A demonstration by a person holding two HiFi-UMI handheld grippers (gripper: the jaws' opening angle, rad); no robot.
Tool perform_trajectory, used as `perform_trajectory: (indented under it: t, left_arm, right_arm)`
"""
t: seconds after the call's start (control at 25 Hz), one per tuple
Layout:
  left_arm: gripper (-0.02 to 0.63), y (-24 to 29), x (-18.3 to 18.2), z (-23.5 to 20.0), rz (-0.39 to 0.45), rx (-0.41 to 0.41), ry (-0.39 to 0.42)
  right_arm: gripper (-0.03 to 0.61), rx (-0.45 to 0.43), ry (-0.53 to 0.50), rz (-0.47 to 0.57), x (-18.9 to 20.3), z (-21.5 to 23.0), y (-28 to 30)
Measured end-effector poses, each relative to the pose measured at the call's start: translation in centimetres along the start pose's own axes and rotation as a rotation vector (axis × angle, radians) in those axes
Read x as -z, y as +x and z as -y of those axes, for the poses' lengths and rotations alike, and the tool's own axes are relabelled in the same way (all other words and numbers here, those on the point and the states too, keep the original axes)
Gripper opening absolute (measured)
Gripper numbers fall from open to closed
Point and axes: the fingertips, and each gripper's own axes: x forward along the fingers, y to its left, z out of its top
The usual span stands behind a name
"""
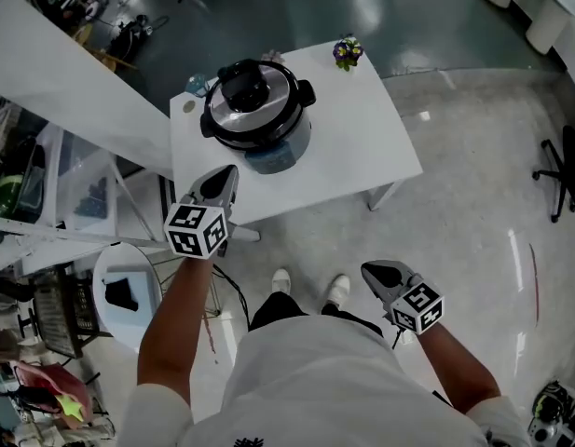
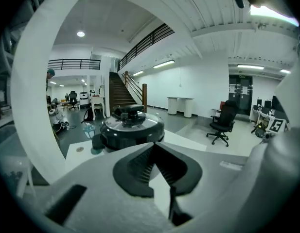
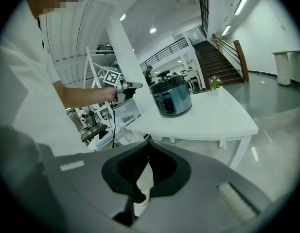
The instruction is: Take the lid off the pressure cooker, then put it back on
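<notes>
Pressure cooker (image 1: 257,119) stands on the far-left part of the white table (image 1: 362,147), upright, with its lid (image 1: 252,110) seated on the pot and not yet lifted. Left gripper (image 1: 227,173) hangs at the near edge of the table, just short of the cooker and pointing at it; its jaws are closed tip to tip with nothing between them. Right gripper (image 1: 369,270) is held low at the person's side, well apart from the table, its jaws likewise pressed together and empty. Neither tool touches the cooker. Assessment of the lid: rigid, metal-faced with a dark rim, probably fairly heavy for a two-jaw hold and in no way fragile — but the polished top looks slippery and offers the pads nothing to bite. The raised black knob (image 1: 245,87) at the centre is the evident place to take hold, with the jaws opened first and then closed across it. A lid of this type likely needs a twist before it lifts, so the pot may turn on the smooth tabletop — bracing one of the black side handles (image 1: 306,91) with the other gripper would guard against that. Refitting will probably demand keeping the lid level.
</notes>
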Motion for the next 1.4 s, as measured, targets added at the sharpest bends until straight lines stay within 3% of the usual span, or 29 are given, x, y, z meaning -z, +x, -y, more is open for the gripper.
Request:
perform_trajectory:
  t: [0.4, 0.72, 1.04, 1.4]
  left_arm:
    - [0.006, -7.6, 9.5, 11.1, -0.094, 0.153, -0.1]
    - [0.006, -16.0, 13.3, 17.0, -0.144, 0.255, -0.039]
    - [0.006, -23.1, 16.3, 18.9, -0.121, 0.246, -0.048]
    - [0.006, -26.9, 17.5, 19.4, -0.098, 0.233, -0.061]
  right_arm:
    - [0.014, -0.047, -0.097, 0.008, -2.5, -2.4, 2.3]
    - [0.014, -0.106, -0.18, -0.027, -2.4, -9.1, 2.8]
    - [0.014, -0.135, -0.231, -0.037, -0.3, -15.3, 2.5]
    - [0.014, -0.141, -0.264, -0.036, 0.9, -18.9, 1.7]
